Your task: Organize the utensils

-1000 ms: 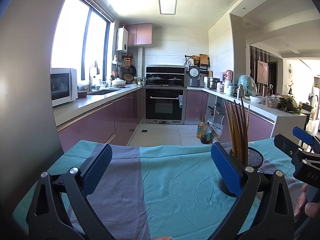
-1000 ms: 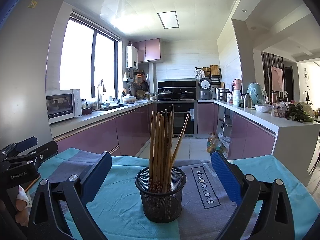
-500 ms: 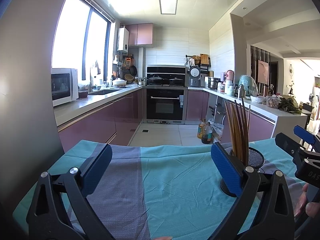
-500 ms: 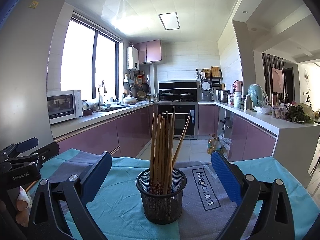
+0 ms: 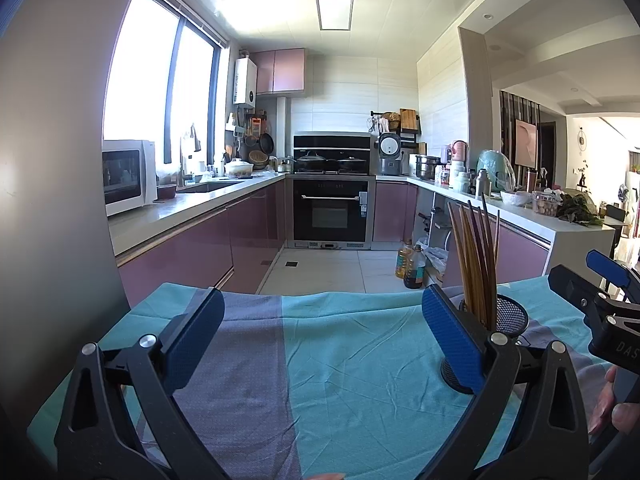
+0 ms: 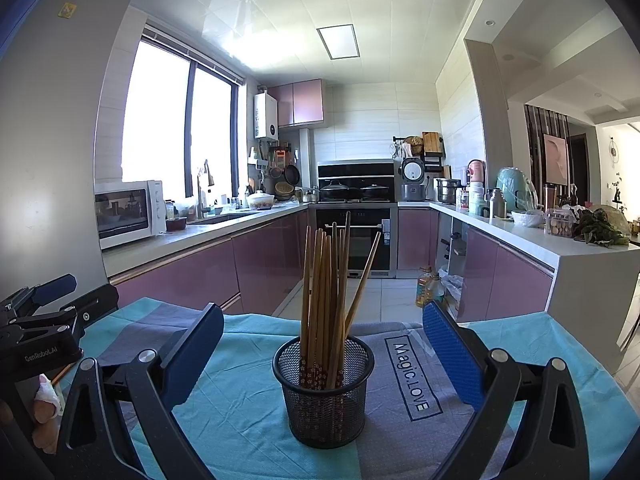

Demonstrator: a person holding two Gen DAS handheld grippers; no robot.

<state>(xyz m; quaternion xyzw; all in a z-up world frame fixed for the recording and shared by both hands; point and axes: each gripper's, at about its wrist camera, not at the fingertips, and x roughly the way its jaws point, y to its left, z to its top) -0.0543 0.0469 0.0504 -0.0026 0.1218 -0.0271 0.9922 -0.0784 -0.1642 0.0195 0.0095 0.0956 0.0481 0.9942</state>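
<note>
A black mesh holder (image 6: 324, 390) stands upright on the teal and grey tablecloth (image 6: 240, 420), with several wooden chopsticks (image 6: 326, 296) upright inside it. My right gripper (image 6: 320, 344) is open, its blue pads on either side of the holder and a little nearer the camera, touching nothing. In the left wrist view the same holder (image 5: 508, 318) and chopsticks (image 5: 474, 264) show behind the right pad. My left gripper (image 5: 320, 332) is open over bare cloth, left of the holder. Each view catches the other gripper at its edge.
The cloth-covered table (image 5: 360, 360) ends at a far edge before the kitchen floor. Purple cabinets, a microwave (image 6: 128, 212), an oven (image 5: 330, 210) and a cluttered counter (image 6: 540, 236) lie beyond. A person's fingers (image 5: 616, 404) hold the right gripper.
The right wrist view has drifted slightly, so the holder sits a touch lower and nearer. The left gripper has barely moved. Both stay open.
</note>
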